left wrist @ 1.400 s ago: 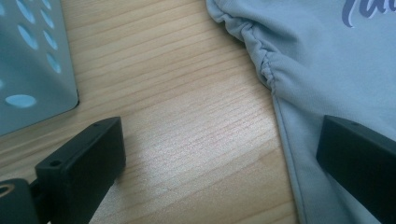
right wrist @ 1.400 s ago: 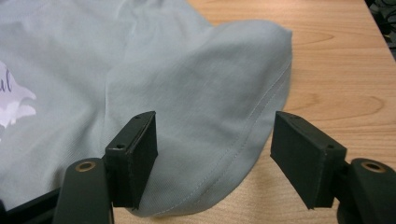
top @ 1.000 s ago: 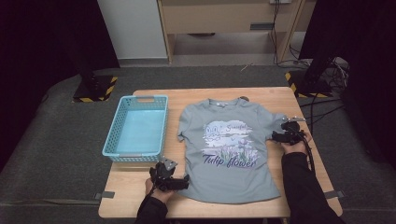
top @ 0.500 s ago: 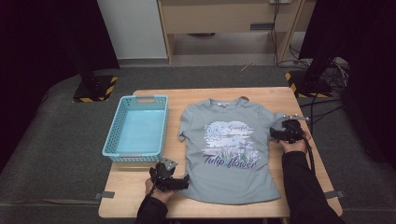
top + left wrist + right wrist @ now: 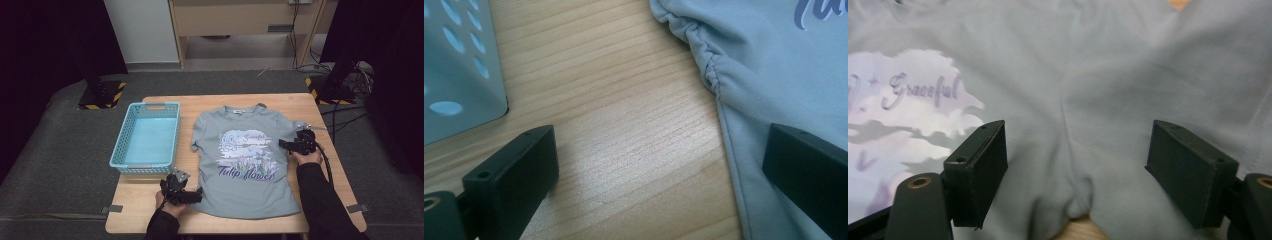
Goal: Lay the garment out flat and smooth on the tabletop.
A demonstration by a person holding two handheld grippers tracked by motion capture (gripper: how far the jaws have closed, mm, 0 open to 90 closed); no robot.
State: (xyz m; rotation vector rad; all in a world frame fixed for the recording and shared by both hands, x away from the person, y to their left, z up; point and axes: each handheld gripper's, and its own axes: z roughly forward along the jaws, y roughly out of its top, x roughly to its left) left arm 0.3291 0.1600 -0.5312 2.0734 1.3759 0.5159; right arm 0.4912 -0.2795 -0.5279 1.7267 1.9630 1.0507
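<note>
A grey T-shirt [image 5: 245,162] with a purple "Tulip flower" print is spread flat, front up, on the right half of the wooden table [image 5: 140,205], its collar toward the far edge. A light-blue plastic basket [image 5: 148,137] is set on the table's left part, just beside the shirt's left sleeve.

The left gripper [image 5: 192,196] is held low at the shirt's near-left corner. In the left gripper view its jaws are seen wide apart — one over bare wood, the other over the hem of the shirt [image 5: 774,75], whose edge is puckered into small gathers; nothing is pinched between them. A corner of the basket [image 5: 459,65] is seen at the upper left of that view.

The right gripper [image 5: 287,145] is held at the shirt's right side, by the sleeve seam. Its jaws are spread too — the fabric [image 5: 1088,100] is straddled loosely, bunched slightly between them, but no pad is pressed on it.
</note>
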